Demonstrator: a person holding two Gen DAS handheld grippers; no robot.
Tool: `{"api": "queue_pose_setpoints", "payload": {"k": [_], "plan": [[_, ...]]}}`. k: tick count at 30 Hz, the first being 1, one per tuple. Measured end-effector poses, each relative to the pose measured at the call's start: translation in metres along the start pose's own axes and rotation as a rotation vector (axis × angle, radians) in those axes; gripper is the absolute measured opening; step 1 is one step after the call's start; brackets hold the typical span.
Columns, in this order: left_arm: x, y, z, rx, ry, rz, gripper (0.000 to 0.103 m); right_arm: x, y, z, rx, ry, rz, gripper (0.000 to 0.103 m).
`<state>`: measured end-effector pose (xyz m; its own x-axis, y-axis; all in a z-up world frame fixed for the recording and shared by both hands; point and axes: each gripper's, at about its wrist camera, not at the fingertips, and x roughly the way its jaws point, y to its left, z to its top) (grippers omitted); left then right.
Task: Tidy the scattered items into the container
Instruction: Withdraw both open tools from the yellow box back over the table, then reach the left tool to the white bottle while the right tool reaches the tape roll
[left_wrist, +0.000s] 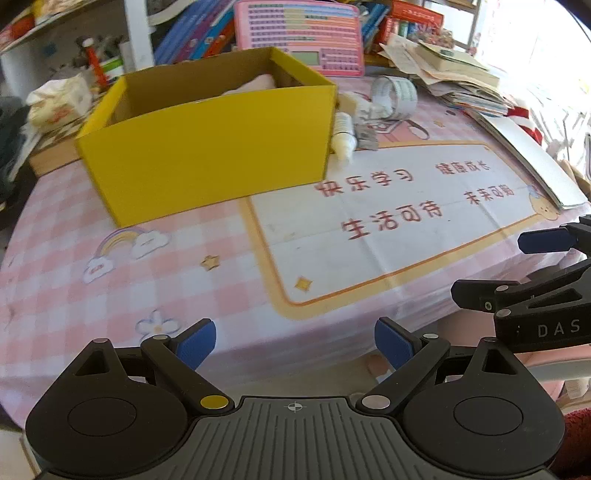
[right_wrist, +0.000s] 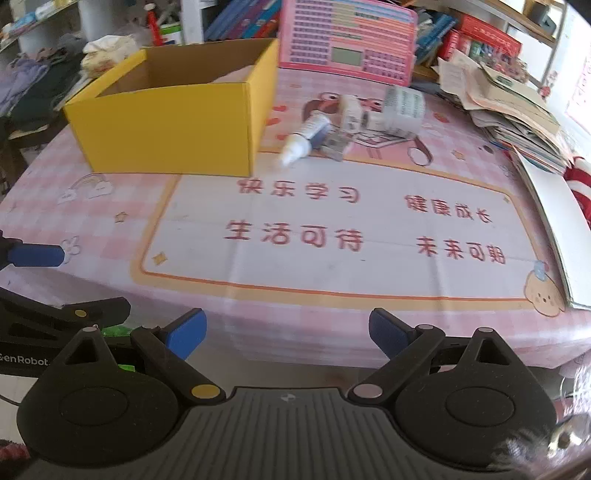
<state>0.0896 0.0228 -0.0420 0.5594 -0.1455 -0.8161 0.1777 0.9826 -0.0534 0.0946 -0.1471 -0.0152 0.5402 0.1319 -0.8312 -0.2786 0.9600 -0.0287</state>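
A yellow cardboard box (left_wrist: 207, 147) stands open on the pink checked tablecloth (left_wrist: 110, 280); it also shows in the right wrist view (right_wrist: 166, 129). Something pale pink lies inside it (left_wrist: 258, 83). Right of the box lies a cluster: a white bottle (right_wrist: 303, 138), a small white carton (right_wrist: 351, 110), a foil blister pack (right_wrist: 336, 144) and a grey-printed box (right_wrist: 402, 107). The bottle (left_wrist: 343, 136) touches the box's right side in the left wrist view. My left gripper (left_wrist: 295, 343) is open and empty at the table's near edge. My right gripper (right_wrist: 286, 332) is open and empty beside it.
A pink learning tablet (right_wrist: 347, 37) leans at the back. Books and papers pile up at the right (right_wrist: 517, 110). A white board (right_wrist: 557, 229) lies along the right edge. Clutter and a crumpled bag (left_wrist: 59, 99) sit left of the box.
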Motion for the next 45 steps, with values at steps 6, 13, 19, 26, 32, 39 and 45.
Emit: {"api": "queue_pose_setpoints", "payload": {"k": [6,13,19,26,32,39,45], "plan": [[0.008,-0.014,0.013,0.017,-0.002,-0.022,0.095,0.005,-0.02,0.007,0.025,-0.005,-0.017,0.095],[0.012,-0.034,0.029,0.055,-0.042,-0.074,0.094,0.01,-0.041,0.013,0.027,-0.033,-0.041,0.095],[0.021,-0.054,0.047,0.093,-0.086,-0.086,0.09,0.016,-0.062,0.023,0.022,-0.052,-0.041,0.093],[0.039,-0.086,0.073,0.156,-0.115,-0.069,0.074,0.024,-0.097,0.042,0.068,-0.097,-0.02,0.08],[0.058,-0.104,0.105,0.18,-0.125,-0.033,0.055,0.038,-0.124,0.06,0.094,-0.125,0.008,0.075],[0.086,-0.123,0.143,0.18,-0.134,0.04,0.027,0.058,-0.155,0.083,0.123,-0.144,0.038,0.075],[0.104,-0.131,0.162,0.139,-0.126,0.125,0.026,0.076,-0.17,0.101,0.103,-0.142,0.084,0.075]]}}
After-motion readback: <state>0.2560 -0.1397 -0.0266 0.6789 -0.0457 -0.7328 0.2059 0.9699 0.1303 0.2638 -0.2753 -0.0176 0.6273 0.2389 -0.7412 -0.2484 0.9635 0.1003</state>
